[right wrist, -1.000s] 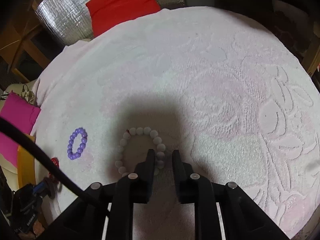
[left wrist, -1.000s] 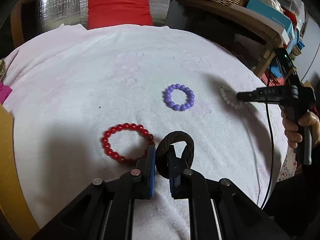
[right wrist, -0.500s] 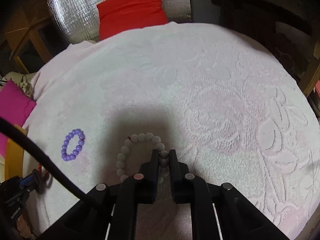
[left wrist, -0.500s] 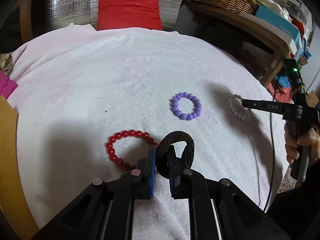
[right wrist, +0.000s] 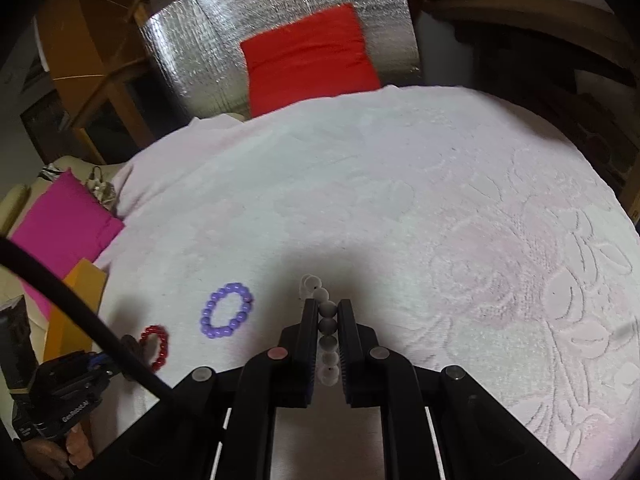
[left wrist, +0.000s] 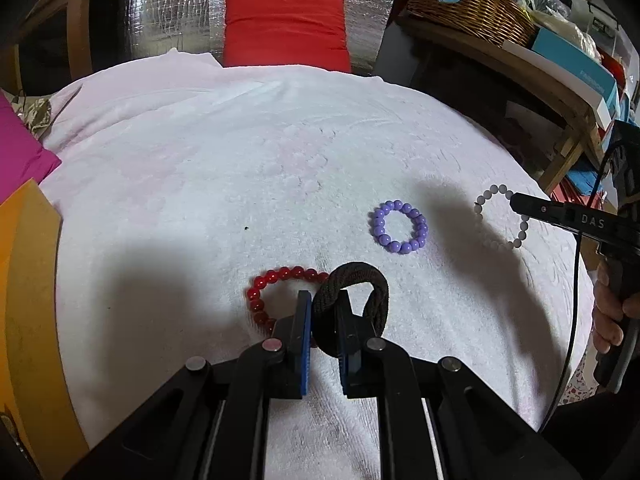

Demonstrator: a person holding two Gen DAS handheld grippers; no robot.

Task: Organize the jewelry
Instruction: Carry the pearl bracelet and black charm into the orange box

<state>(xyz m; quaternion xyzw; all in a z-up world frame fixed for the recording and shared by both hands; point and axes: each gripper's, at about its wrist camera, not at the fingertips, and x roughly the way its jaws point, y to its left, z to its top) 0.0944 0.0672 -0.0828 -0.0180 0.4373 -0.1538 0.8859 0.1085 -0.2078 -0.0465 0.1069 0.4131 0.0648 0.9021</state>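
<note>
Left wrist view: the left gripper (left wrist: 324, 300) clamps a dark braided band (left wrist: 352, 292) above the white towel (left wrist: 200, 184). A red bracelet (left wrist: 276, 280) and purple bracelet (left wrist: 400, 226) lie flat nearby.

Right wrist view: the right gripper (right wrist: 328, 312), jaws narrow, pinches the white bead bracelet (right wrist: 326, 324), which hangs edge-on.

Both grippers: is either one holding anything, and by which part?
Left gripper pinches a dark braided band by its near side. Right gripper is clamped on a white bead bracelet, beads between its pads, loop hanging.
</note>
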